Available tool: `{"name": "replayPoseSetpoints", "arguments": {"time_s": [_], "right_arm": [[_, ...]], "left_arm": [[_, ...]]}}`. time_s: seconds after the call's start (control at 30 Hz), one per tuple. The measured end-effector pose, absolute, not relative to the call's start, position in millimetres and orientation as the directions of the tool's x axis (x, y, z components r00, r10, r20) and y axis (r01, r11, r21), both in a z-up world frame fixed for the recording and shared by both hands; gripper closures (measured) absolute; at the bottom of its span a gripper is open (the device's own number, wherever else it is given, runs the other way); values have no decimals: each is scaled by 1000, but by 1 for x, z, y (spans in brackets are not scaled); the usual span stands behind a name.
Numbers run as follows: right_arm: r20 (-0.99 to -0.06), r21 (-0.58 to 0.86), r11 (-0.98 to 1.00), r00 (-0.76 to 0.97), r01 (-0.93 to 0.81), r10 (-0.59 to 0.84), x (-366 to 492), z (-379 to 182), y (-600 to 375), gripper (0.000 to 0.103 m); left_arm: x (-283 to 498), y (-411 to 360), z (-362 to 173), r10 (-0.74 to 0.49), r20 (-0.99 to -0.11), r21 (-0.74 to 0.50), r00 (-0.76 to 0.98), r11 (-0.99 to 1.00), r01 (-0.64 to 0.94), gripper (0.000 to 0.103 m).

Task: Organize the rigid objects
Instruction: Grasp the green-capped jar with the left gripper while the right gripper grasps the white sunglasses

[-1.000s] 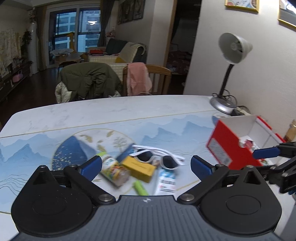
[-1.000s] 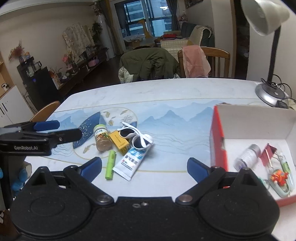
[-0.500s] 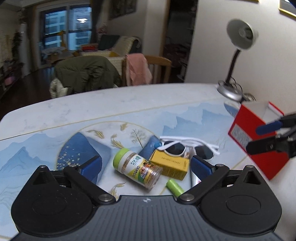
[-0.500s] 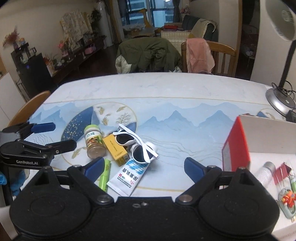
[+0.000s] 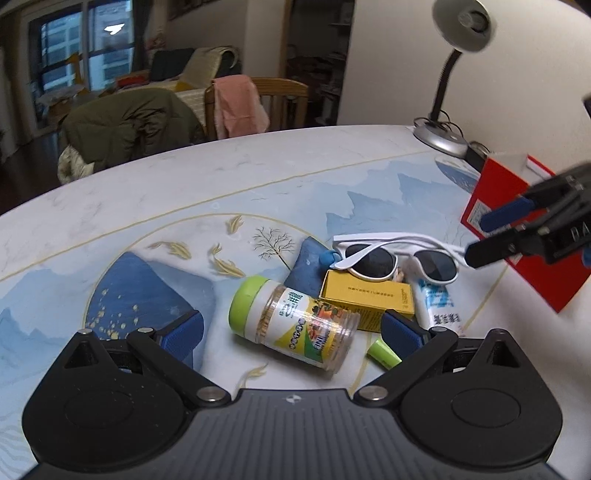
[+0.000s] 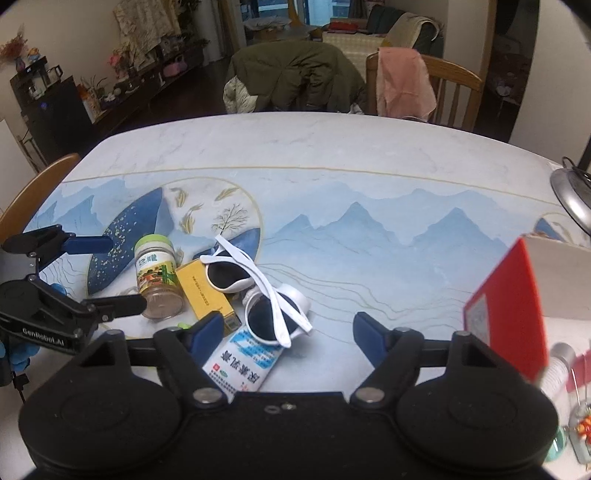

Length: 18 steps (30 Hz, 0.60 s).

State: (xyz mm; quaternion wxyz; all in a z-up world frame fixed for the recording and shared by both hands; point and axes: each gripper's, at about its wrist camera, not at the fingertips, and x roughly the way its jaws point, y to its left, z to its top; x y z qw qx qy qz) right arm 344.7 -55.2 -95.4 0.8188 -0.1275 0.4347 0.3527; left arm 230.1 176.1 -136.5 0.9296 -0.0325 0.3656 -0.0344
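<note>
Left gripper [image 5: 291, 326] spread wide, empty, straddling the toppled jar [image 5: 293, 328] — its long axis crosswise between the pads — right gripper [image 6: 288, 332] closing, empty.

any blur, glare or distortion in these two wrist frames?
Left wrist: fisheye bows the table edge; lamp and red box smeared, jar label sharp. Right wrist: dark corner vignette; red box and its contents blurred, sunglasses crisp. Dim indoor light, no strong glare in either.
</note>
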Motion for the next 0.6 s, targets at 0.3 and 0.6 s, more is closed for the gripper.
{"name": "replayPoseSetpoints", "arguments": {"time_s": [0.3, 0.6], "right_arm": [[-817, 63, 664, 343, -745, 463, 360, -104, -30, 55], [-821, 46, 598, 311, -800, 479, 365, -111, -7, 69]], "left_arm": [[241, 180, -152, -103, -681, -74, 725, 995, 71, 0], [246, 178, -161, -104, -661, -62, 743, 995, 84, 1]]}}
